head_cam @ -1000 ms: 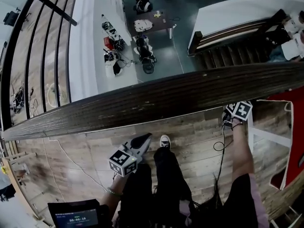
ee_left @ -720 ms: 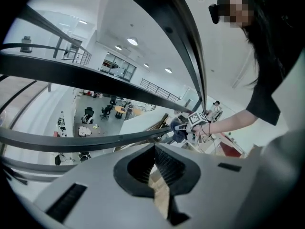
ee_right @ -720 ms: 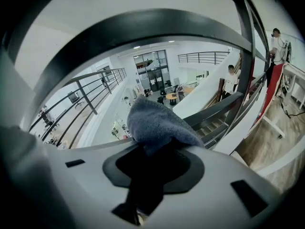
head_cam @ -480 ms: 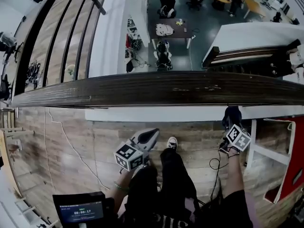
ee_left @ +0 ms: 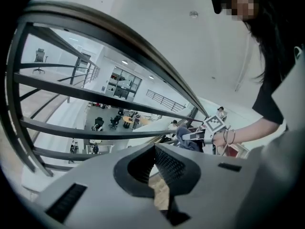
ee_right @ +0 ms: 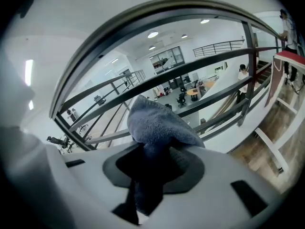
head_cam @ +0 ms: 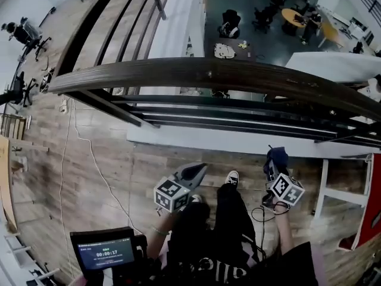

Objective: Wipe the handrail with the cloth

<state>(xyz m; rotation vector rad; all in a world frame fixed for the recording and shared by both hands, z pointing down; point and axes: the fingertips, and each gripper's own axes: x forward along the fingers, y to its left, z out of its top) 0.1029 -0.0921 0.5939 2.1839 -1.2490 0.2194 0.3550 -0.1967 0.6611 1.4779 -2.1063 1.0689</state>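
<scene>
The dark wooden handrail (head_cam: 214,73) curves across the upper head view, above black metal bars. My right gripper (head_cam: 274,167) is held below it, over the plank floor, shut on a blue-grey cloth (head_cam: 277,156). In the right gripper view the cloth (ee_right: 157,123) bulges out of the jaws, with the handrail (ee_right: 143,15) arching above and apart from it. My left gripper (head_cam: 198,168) hangs lower left of the rail, shut with nothing in it. In the left gripper view its jaws (ee_left: 155,149) meet at the tips, and the handrail (ee_left: 119,39) runs overhead toward the right gripper (ee_left: 193,137).
Horizontal black bars (head_cam: 238,109) run under the rail. A tablet with a timer (head_cam: 106,255) sits at the lower left. A white frame (head_cam: 324,189) and a red panel (head_cam: 374,210) stand at the right. My shoe (head_cam: 231,177) is on the planks. A lower floor with desks lies beyond.
The head view has tipped, so the rail now sits higher and farther off. My right gripper with the cloth has come down and left, away from the rail. The left gripper stays low.
</scene>
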